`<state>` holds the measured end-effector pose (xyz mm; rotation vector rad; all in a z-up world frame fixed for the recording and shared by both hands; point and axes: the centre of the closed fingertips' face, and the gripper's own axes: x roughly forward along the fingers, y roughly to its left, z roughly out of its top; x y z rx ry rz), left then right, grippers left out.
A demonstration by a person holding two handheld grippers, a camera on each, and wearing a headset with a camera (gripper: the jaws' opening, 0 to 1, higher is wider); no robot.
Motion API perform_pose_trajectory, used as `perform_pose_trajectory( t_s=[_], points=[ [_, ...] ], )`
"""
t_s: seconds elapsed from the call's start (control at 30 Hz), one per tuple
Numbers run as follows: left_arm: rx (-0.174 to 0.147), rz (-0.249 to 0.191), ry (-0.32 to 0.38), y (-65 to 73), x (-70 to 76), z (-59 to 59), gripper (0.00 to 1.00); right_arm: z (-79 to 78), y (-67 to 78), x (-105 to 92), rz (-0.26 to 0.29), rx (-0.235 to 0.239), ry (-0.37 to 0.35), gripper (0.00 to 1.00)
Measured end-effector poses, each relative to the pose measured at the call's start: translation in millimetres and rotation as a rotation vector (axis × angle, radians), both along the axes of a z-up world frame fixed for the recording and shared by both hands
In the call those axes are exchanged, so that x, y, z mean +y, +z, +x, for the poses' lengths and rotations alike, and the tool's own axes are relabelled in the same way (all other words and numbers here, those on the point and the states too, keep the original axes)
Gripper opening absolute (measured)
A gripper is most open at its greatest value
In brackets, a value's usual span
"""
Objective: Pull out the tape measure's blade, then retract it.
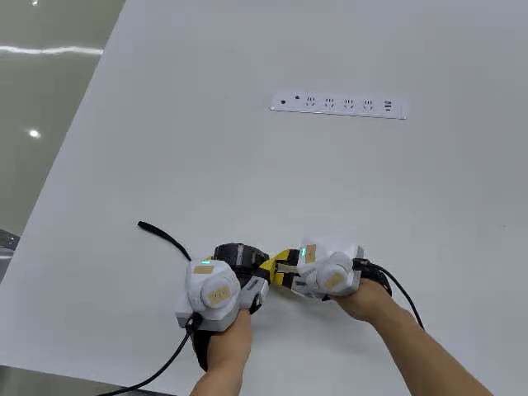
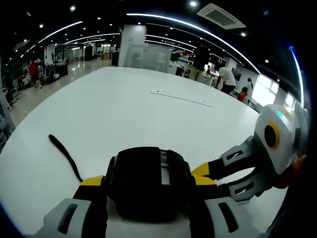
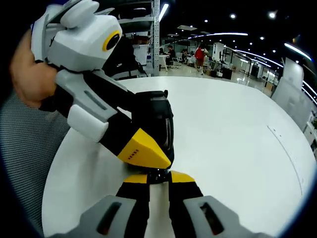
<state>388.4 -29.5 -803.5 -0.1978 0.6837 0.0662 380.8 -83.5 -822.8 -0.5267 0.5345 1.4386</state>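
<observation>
This is a big open-plan work hall, part office and part lab. Long curved light strips (image 2: 198, 28) and a ceiling air-conditioning unit (image 2: 220, 16) run overhead. The floor (image 1: 41, 82) is glossy, people (image 2: 227, 79) stand at distant workstations, and the broad white counter (image 1: 247, 173) carries a power strip (image 1: 338, 105).

Your white counter (image 1: 247, 165) carries a long white power strip (image 1: 338, 105), lying flat well ahead of you toward the far side. Off the counter's left edge you look down on a glossy grey-green floor (image 1: 41, 82) with lamp reflections. Beyond the far edge, several people (image 2: 228, 79) stand under curved ceiling light strips (image 2: 198, 27) and a ceiling air-conditioning unit (image 2: 220, 16).
</observation>
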Motion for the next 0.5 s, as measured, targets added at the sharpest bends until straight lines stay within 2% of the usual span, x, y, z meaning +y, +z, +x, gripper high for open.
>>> perform_pose_trajectory(
  t_s=[0.13, 0.23, 0.3, 0.5],
  points=[
    [-0.002, 0.002, -0.002, -0.3, -0.5, 0.0, 0.64, 0.2, 0.2, -0.5, -0.01, -0.01, 0.005, 0.12],
    [-0.001, 0.014, -0.017, -1.3, -2.0, -0.4, 0.65, -0.7, -1.9, -0.9, -0.012, 0.009, -0.005, 0.13],
    [-0.002, 0.021, -0.02, -1.6, -2.3, -0.9, 0.65, -1.1, -3.3, -0.3, -0.013, -0.008, 0.006, 0.13],
    [-0.013, 0.034, -0.021, -1.2, -2.3, -0.7, 0.66, -1.6, -2.3, -0.3, -0.013, -0.011, 0.0, 0.14]
  ],
)
